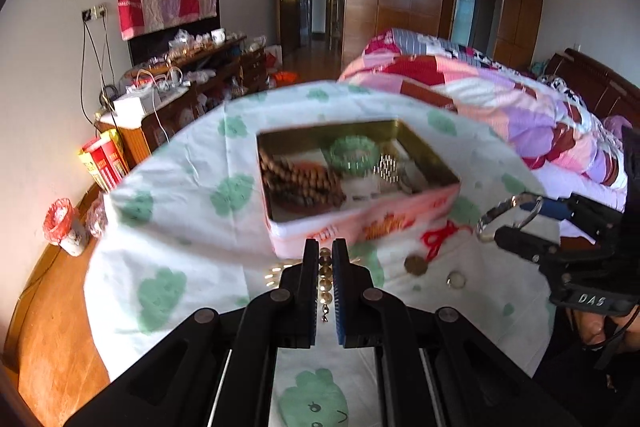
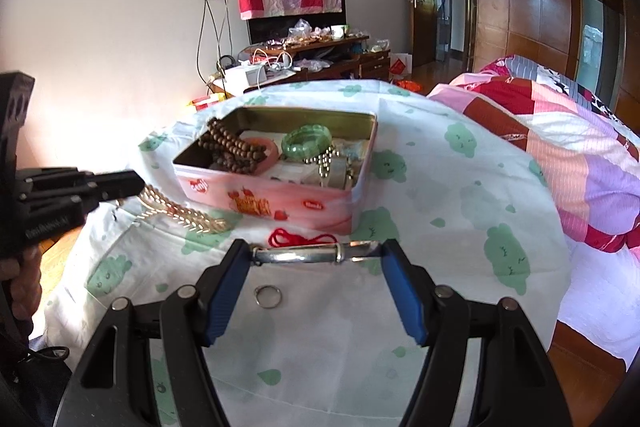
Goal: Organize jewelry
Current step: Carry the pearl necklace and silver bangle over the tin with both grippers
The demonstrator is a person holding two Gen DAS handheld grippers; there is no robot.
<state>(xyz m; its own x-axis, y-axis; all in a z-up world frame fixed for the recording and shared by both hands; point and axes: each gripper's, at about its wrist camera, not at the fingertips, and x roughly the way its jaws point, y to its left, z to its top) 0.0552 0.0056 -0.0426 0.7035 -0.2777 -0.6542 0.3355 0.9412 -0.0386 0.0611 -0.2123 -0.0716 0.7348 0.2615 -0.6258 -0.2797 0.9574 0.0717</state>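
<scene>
A silver bangle (image 2: 308,254) sits clamped across the right gripper (image 2: 316,257), raised above the cloth (image 2: 440,195) near the pink tin (image 2: 280,201). The left gripper (image 1: 325,263), nearly closed, pinches what looks like a gold bead chain (image 1: 325,285). A small ring (image 2: 268,295) lies below.

Soft daylight indoors, bright glare on the white wall (image 2: 100,27) left of the tin (image 2: 280,195), motion blur around it, fisheye-bent edges, dark vignetted corners.
</scene>
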